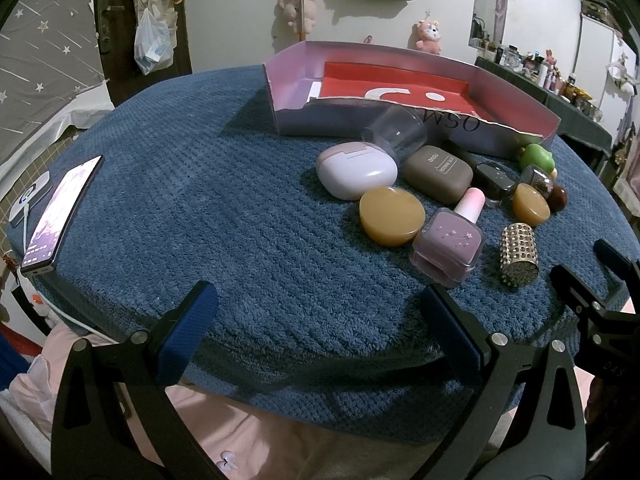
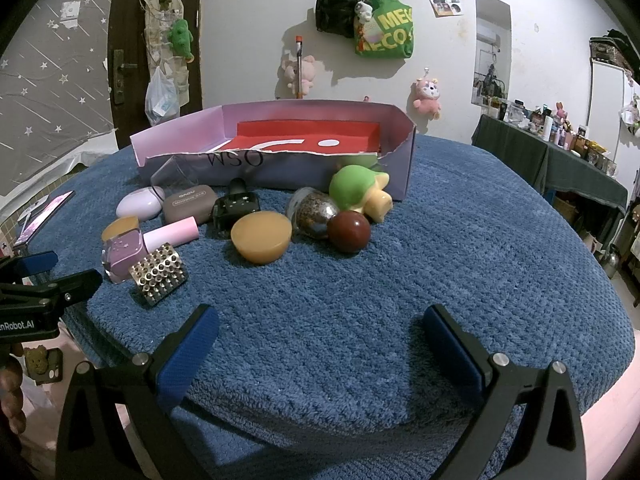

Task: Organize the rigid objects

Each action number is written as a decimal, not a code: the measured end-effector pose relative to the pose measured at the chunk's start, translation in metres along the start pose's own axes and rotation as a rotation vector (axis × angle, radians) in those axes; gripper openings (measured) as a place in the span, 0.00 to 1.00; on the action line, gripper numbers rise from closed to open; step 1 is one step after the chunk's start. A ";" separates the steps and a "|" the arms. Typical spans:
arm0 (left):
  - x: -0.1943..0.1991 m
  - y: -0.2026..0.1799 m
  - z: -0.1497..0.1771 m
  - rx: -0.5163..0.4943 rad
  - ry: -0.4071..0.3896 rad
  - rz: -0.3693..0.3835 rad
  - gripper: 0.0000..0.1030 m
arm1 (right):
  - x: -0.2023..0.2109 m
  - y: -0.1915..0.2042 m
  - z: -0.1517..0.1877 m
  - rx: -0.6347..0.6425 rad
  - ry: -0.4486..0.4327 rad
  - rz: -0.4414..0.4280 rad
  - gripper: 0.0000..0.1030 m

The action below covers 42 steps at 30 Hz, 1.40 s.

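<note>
1. Bedroom setting: white wall hung with plush toys and a green bag across the top of both views, a dark door at upper left. Your work surface is a blue towel (image 2: 360, 280) spread over a table.
2. Purple box (image 1: 516, 92) with a red floor sits upper centre in both views, front wall torn low. It holds none of the loose pieces, so I judge sorting has not started.
3. Left gripper (image 1: 320, 328) hangs at the bottom of its view, fingers wide apart, nothing between them. Right gripper (image 2: 320, 344) likewise: spread, empty, low in frame.
4. The clutter lies just in front of the box, centre-right in the left view, centre-left in the right view.
5. Pieces noted: lilac earbud case (image 1: 356, 174) touching a taupe case (image 1: 438, 174); two amber discs (image 1: 392, 216) (image 1: 530, 204); purple nail polish bottle (image 1: 450, 246) on its side; studded metal cylinder (image 1: 518, 256); green toy (image 2: 356, 190); dark red ball (image 2: 349, 233); clear cup (image 1: 396, 132) tipped over against the box.
6. Start with the studded cylinder, which looks nearest to both grippers and stands apart from its neighbours. Close across its round sides, not its ends.
7. Expect the ball and the glossy discs to slip; grip them centred and carry them over the torn front edge.
</note>
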<state>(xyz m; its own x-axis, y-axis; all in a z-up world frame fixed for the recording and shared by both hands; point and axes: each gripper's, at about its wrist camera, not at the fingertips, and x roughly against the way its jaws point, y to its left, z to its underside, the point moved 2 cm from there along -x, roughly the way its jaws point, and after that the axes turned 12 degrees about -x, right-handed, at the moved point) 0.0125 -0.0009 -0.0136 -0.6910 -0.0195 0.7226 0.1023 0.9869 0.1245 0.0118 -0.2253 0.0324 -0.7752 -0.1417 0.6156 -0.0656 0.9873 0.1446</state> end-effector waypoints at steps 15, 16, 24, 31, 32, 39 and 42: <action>0.000 0.000 0.000 0.000 0.000 -0.001 1.00 | 0.000 0.000 -0.001 -0.001 -0.001 0.002 1.00; 0.000 0.000 0.000 -0.001 0.000 -0.001 1.00 | 0.000 0.000 0.000 0.000 -0.001 0.001 1.00; 0.000 0.000 0.000 -0.002 -0.001 -0.002 1.00 | 0.000 0.000 -0.001 0.000 0.000 0.000 1.00; 0.000 0.003 -0.001 -0.010 0.002 0.009 1.00 | 0.000 0.000 -0.003 0.003 0.022 -0.013 1.00; -0.001 0.004 -0.002 -0.012 0.002 0.011 1.00 | 0.000 0.000 -0.005 0.003 0.028 -0.022 1.00; -0.002 0.005 -0.007 -0.050 -0.012 0.050 1.00 | 0.014 0.013 -0.012 0.016 -0.003 -0.124 0.99; -0.004 0.006 -0.011 -0.069 -0.019 0.068 1.00 | 0.016 0.024 -0.014 0.049 -0.003 -0.167 0.96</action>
<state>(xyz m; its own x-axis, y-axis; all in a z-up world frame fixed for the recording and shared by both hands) 0.0235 0.0036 -0.0085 -0.6944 0.0506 0.7178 0.1981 0.9724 0.1231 0.0066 -0.2050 0.0561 -0.7528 -0.3043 0.5837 -0.2242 0.9522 0.2073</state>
